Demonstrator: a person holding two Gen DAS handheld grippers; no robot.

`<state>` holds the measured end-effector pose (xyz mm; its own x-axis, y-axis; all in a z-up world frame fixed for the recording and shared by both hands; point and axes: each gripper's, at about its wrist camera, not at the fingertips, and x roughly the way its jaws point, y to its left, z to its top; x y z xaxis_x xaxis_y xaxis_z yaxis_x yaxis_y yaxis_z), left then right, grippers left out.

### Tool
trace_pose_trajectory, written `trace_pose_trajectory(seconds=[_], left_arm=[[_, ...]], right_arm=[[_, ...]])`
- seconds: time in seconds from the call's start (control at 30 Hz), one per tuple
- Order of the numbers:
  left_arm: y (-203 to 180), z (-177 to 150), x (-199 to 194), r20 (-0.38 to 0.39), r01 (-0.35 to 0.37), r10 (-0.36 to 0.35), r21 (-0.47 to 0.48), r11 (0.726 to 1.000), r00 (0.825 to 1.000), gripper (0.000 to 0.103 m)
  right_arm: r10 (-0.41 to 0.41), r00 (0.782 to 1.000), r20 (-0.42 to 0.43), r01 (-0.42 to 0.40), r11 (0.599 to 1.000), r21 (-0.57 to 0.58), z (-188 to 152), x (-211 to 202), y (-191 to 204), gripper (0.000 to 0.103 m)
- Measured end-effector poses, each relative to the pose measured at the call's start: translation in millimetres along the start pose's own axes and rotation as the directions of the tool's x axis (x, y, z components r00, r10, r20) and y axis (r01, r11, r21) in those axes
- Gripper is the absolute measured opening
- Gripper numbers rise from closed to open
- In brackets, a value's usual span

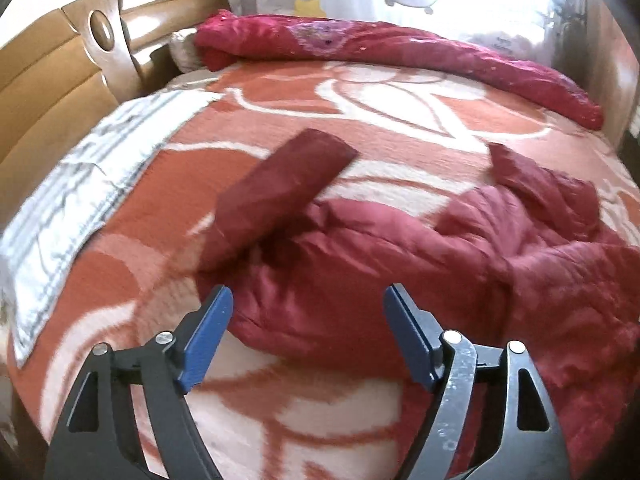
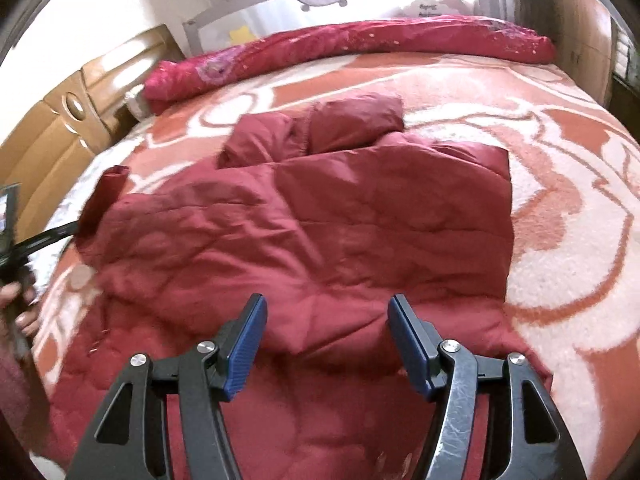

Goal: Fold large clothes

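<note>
My left hand-held gripper (image 1: 308, 300) and right hand-held gripper (image 2: 327, 312) are both released, holding nothing. Just ahead of them the dark red padded jacket (image 2: 312, 220) lies on the bed (image 2: 560, 240). I judge it soft, bulky and a little slippery; I would pinch its sleeve (image 1: 280, 184), ahead of the left one.

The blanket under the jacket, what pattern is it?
Orange-red blanket with large cream swirls, clearest in the right wrist view.
</note>
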<state>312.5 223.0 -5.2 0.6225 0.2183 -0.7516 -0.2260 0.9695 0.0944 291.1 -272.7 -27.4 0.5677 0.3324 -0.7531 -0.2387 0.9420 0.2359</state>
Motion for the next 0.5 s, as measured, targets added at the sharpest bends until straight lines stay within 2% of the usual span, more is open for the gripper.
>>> trace_pose_trajectory(seconds=[0.13,0.27,0.37,0.5], left_arm=[[3,13,26,-0.023,-0.052,0.051,-0.003,0.999,0.998,0.082],[-2,20,47,-0.033,-0.115,0.117,0.047,0.992,0.993,0.082],[-1,26,68,-0.068,-0.159,0.164,0.073,0.985,0.984,0.082],[8,27,87,-0.098,-0.186,0.190,0.048,0.981,0.977,0.080]], right_arm=[[0.030,1.000,-0.010,-0.030,0.999,-0.012,-6,-9,11,0.065],[0.066,0.997,-0.038,-0.066,0.998,-0.010,-12,-13,17,0.065],[0.083,0.995,-0.045,-0.083,0.997,0.005,-17,-17,22,0.065],[0.116,0.992,-0.041,-0.115,0.993,0.017,-21,-29,27,0.065]])
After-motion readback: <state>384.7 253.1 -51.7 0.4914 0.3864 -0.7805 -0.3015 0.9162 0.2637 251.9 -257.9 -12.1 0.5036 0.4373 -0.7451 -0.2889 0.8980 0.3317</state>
